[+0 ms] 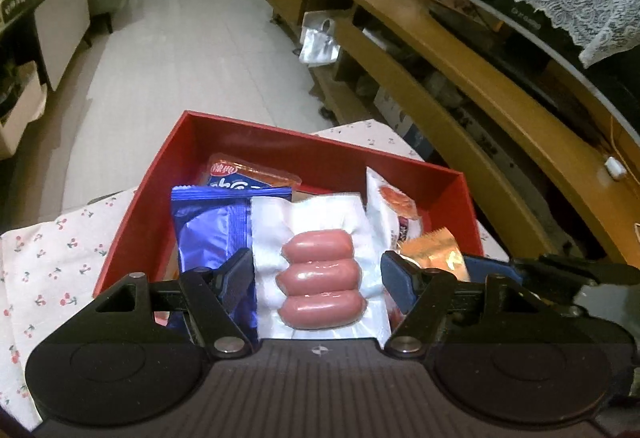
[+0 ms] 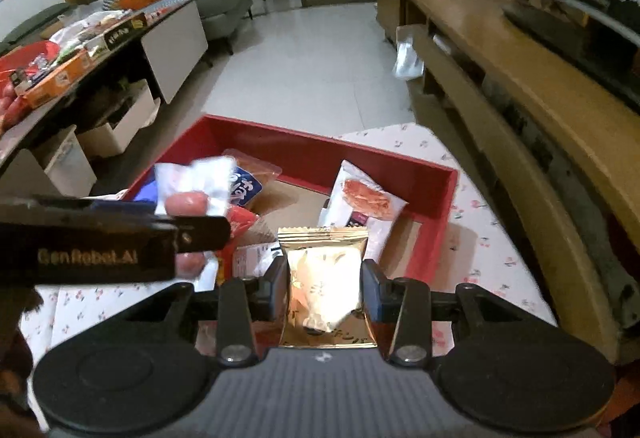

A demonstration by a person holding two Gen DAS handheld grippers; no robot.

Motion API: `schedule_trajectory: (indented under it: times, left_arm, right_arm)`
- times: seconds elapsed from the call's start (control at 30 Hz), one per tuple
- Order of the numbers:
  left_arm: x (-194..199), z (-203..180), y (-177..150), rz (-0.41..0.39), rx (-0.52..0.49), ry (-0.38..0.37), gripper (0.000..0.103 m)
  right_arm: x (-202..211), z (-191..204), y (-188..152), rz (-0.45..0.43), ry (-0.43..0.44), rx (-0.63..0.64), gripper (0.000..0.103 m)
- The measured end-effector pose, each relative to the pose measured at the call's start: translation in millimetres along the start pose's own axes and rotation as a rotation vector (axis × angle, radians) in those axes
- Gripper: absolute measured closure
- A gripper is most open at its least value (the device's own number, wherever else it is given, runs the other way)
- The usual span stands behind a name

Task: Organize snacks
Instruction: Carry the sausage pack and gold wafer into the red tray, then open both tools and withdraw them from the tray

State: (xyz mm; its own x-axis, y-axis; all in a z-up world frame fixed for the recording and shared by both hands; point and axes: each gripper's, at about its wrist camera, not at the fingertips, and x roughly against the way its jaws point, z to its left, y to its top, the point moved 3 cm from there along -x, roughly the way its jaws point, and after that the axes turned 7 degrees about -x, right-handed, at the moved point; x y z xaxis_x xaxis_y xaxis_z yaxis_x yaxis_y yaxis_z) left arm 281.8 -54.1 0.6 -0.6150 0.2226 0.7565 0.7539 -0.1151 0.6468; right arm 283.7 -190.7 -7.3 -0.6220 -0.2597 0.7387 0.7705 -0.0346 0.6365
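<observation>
A red box (image 1: 304, 153) (image 2: 424, 250) sits on a cherry-print cloth and holds several snack packets. My left gripper (image 1: 318, 270) is shut on a clear vacuum pack of three pink sausages (image 1: 320, 280), held over the box's near side; the pack also shows in the right wrist view (image 2: 188, 197). My right gripper (image 2: 325, 282) is shut on a gold foil packet (image 2: 324, 278), held above the box's near edge; it shows in the left wrist view (image 1: 434, 250) too. Inside lie a blue wrapper (image 1: 212, 230), an orange packet (image 1: 252, 175) and a white packet with a red picture (image 2: 360, 201).
The cherry-print cloth (image 1: 52, 262) (image 2: 488, 238) covers the small table under the box. A long wooden cabinet (image 2: 520, 77) runs along the right. A cluttered dark table (image 2: 60, 57) stands at the left. White tiled floor (image 1: 192, 49) lies beyond.
</observation>
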Motion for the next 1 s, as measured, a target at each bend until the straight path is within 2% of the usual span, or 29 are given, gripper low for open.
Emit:
schedule_trajectory:
  times: [0.3,0.47,0.57,0.7,0.77,0.9,1.0]
  left_arm:
    - [-3.5,0.3,4.6,-0.030,-0.036,0.054,0.025]
    - [5.0,0.3,6.5,-0.052,-0.022,0.070,0.017]
    - [20.1,-1.1,8.4,-0.093,-0.032,0.112,0.015]
    - [53.7,-4.4,10.4,-0.185,-0.029,0.178,0.009]
    - [77.3,-8.9,8.5,-0.245,-0.043,0.238,0.001]
    - [135.8,-22.6,-8.4,-0.419,-0.076,0.361,0.000]
    - [164.7,-40.3,-28.4,-0.505,-0.165,0.446,0.000]
  right_arm:
    - [-28.4,-2.2,6.6,-0.001,-0.040,0.007,0.058]
    - [-20.7,-6.4,9.2,-0.022,-0.054,-0.021,0.050]
    - [-8.6,-6.9,10.7,-0.048,-0.044,-0.040,0.049]
    - [15.9,-3.3,10.7,-0.098,-0.023,-0.059,0.048]
    - [31.9,0.2,9.8,-0.127,-0.006,-0.062,0.048]
    - [69.9,5.7,0.8,-0.180,0.033,-0.068,0.046]
    - [96.6,8.8,-12.0,-0.216,0.061,-0.081,0.043]
